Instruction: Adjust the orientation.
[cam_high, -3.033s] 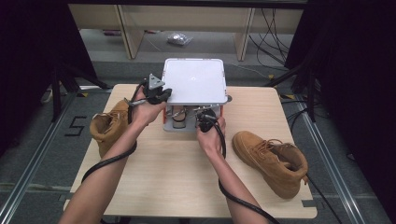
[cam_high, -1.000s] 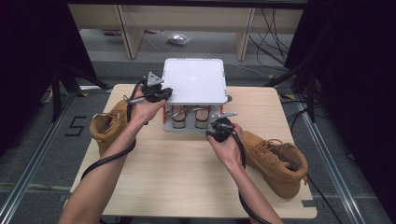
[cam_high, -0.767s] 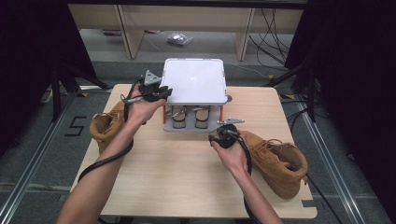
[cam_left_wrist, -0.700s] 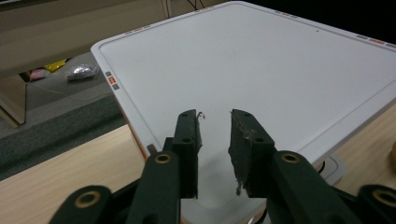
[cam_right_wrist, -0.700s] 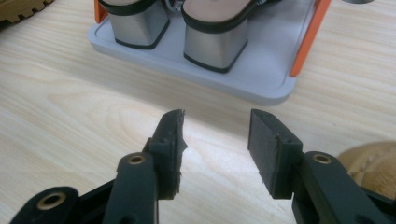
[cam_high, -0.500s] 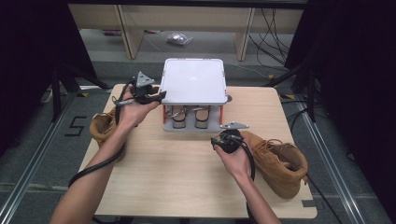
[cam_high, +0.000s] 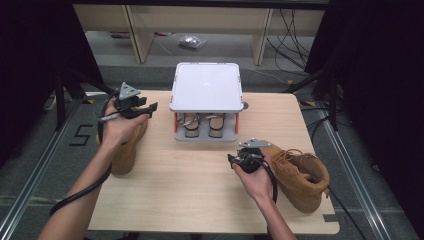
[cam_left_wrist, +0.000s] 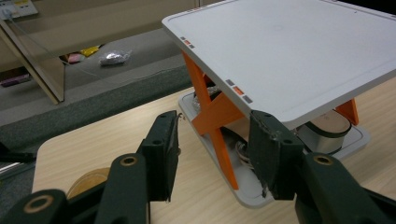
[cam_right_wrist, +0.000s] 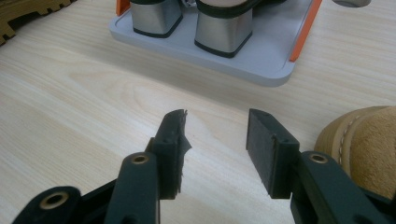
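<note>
I am working between steps at the counter. The white-topped stand is sitting at twelve o'clock, one tan boot at four o'clock, the other boot at nine o'clock. I am holding the left gripper above the nine o'clock boot, its jaws having just been opening, now wide and empty. I am holding the right gripper just beside the four o'clock boot, jaws apart, empty. Next move, in my judgement: closing on each boot's collar.

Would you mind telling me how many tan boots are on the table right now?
2. One boot lies near the table's left edge, partly under the left hand. The other boot lies near the right edge, beside the right hand. None seems hidden.
</note>
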